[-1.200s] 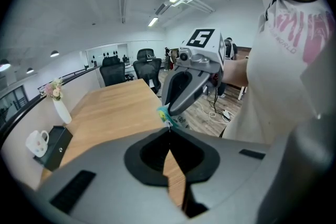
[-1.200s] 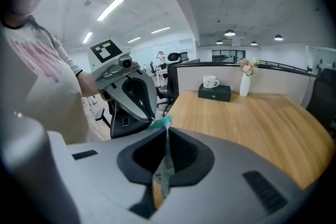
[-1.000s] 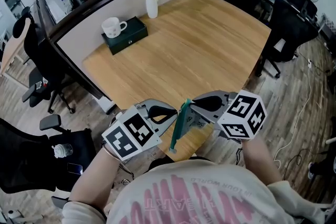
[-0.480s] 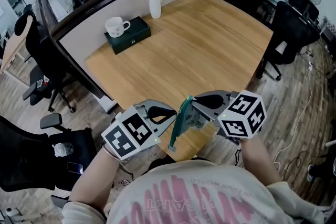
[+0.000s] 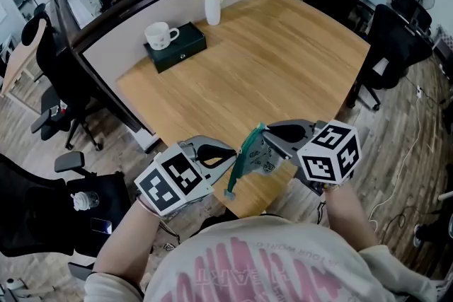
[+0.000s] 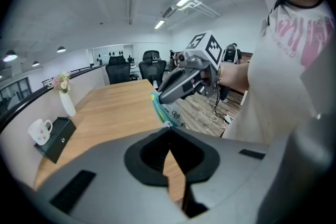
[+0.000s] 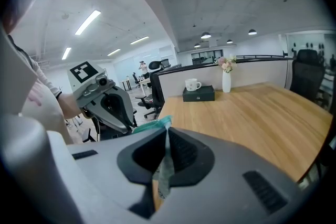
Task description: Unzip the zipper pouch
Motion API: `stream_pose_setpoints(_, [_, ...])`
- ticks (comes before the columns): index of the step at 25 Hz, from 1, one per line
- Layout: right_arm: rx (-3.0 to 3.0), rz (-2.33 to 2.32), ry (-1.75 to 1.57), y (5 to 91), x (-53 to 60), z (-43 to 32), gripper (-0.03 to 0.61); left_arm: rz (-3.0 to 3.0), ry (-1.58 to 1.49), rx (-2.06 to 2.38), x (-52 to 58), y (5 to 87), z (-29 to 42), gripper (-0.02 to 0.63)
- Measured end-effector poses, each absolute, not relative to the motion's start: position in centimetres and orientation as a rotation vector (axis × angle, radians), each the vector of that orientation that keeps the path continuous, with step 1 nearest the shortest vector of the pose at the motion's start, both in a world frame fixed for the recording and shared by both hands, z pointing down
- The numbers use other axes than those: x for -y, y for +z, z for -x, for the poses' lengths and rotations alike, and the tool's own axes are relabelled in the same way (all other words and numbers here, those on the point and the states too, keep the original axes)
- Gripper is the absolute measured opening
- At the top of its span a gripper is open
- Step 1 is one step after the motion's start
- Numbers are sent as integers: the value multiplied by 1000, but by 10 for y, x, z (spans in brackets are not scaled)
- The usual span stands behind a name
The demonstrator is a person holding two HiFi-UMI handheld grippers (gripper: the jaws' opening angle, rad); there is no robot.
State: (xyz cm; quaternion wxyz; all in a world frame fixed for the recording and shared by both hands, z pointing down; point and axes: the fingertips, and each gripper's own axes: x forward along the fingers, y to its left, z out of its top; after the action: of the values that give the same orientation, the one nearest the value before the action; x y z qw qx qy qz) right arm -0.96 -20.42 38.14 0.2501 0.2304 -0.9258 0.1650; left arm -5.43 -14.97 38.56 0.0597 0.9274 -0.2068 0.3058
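Note:
A teal zipper pouch (image 5: 246, 154) hangs in the air over the near corner of the wooden table (image 5: 283, 53), stretched between both grippers. My left gripper (image 5: 233, 156) is shut on a small pale tab on the zipper line, which looks like the pull (image 6: 167, 124). From the other side my right gripper (image 5: 264, 132) is shut on the pouch's upper end. Pouch fabric (image 7: 166, 168) shows pinched between the right jaws, with the teal edge (image 7: 155, 125) sticking out. The two grippers face each other, tips a few centimetres apart.
At the table's far left stand a white vase with flowers (image 5: 212, 5) and a white mug (image 5: 159, 34) on a dark box (image 5: 180, 49). A low partition (image 5: 106, 25) borders the table. Black office chairs (image 5: 386, 39) stand around it, and cables lie on the floor at right.
The right gripper has lifted slightly and carried the pouch's upper end up and to the right. The pouch now tilts more, and the left gripper has barely moved.

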Motion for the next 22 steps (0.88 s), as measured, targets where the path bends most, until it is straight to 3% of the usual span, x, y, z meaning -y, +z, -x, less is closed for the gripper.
stream_pose_setpoints(22, [2506, -813, 476, 374, 217, -9, 5, -2808, 909, 613, 142, 383, 53, 5])
